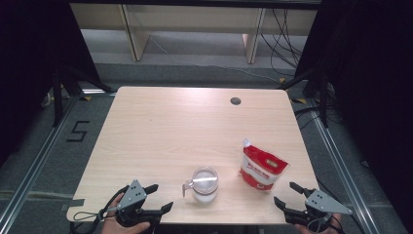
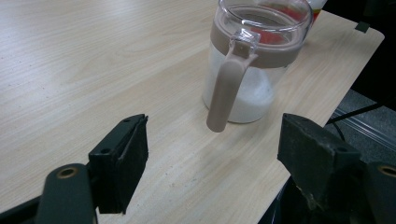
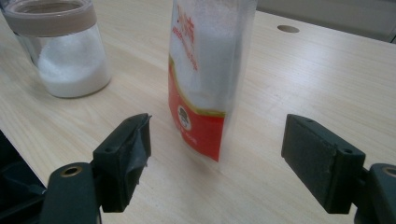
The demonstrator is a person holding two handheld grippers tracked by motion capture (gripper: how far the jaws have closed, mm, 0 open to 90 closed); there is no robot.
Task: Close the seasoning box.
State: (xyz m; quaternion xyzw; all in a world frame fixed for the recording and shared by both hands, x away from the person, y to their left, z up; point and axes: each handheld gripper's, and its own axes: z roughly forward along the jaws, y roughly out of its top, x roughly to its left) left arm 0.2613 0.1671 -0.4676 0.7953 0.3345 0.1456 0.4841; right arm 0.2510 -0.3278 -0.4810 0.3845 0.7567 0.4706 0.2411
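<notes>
clear round jar (image 2: 252,70), glossy pouch (image 3: 205,79)

A light wooden table (image 1: 160,131) has a round cable hole (image 1: 235,101) near its far edge. A black "5" marking (image 1: 78,131) sits on the grey floor to its left.

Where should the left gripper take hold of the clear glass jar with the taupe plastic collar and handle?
Probably by the taupe handle of the clear glass jar, coming from the table's near left. The handle sticks out toward the open left gripper, a narrow strap the jaws can span; the body looks wider.
</notes>
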